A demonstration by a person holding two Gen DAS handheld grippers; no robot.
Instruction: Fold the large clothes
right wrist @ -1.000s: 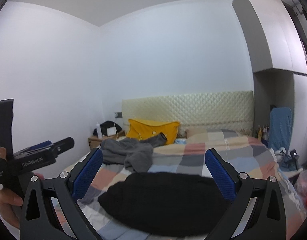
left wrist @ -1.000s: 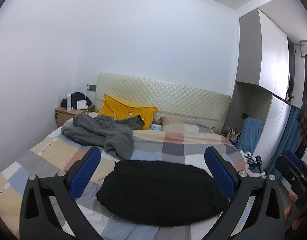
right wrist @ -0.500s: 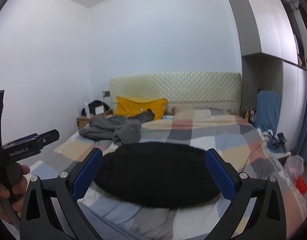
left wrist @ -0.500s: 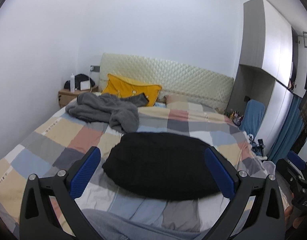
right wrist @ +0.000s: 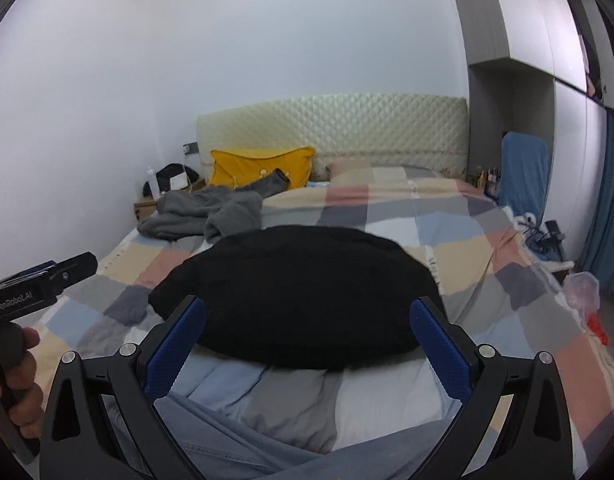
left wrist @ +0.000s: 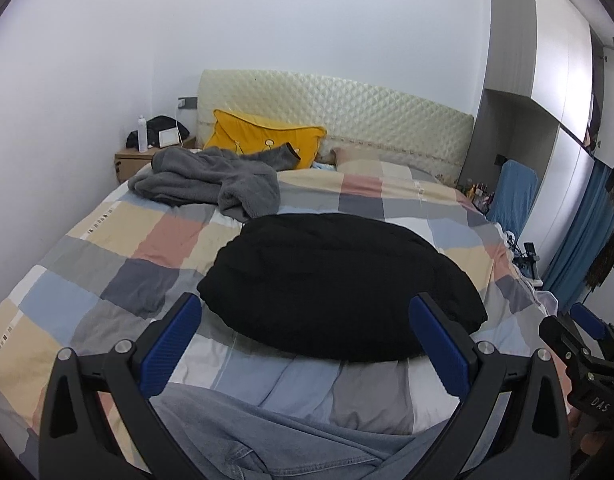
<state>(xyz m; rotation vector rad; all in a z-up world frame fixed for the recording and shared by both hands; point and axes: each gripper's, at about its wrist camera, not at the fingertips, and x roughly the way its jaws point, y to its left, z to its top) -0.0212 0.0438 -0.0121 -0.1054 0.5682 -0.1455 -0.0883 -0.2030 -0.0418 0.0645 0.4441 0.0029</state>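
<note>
Left wrist view: your left gripper (left wrist: pixel 301 344) and right gripper (right wrist: pixel 307 344) gape empty; snatch the black garment (left wrist: pixel 339 284) thickly and layers bunch.

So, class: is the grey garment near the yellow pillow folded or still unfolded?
Unfolded. The grey garment lies in a crumpled heap, one sleeve trailing across the yellow pillow.

Ahead of the claw stands a bed (left wrist: pixel 107 248) under a checked cover, its quilted cream headboard (left wrist: pixel 347 108) against white walls (evenly lit); wardrobes (left wrist: pixel 547 60) rise to the right, a nightstand (left wrist: pixel 135 160) far left.
</note>
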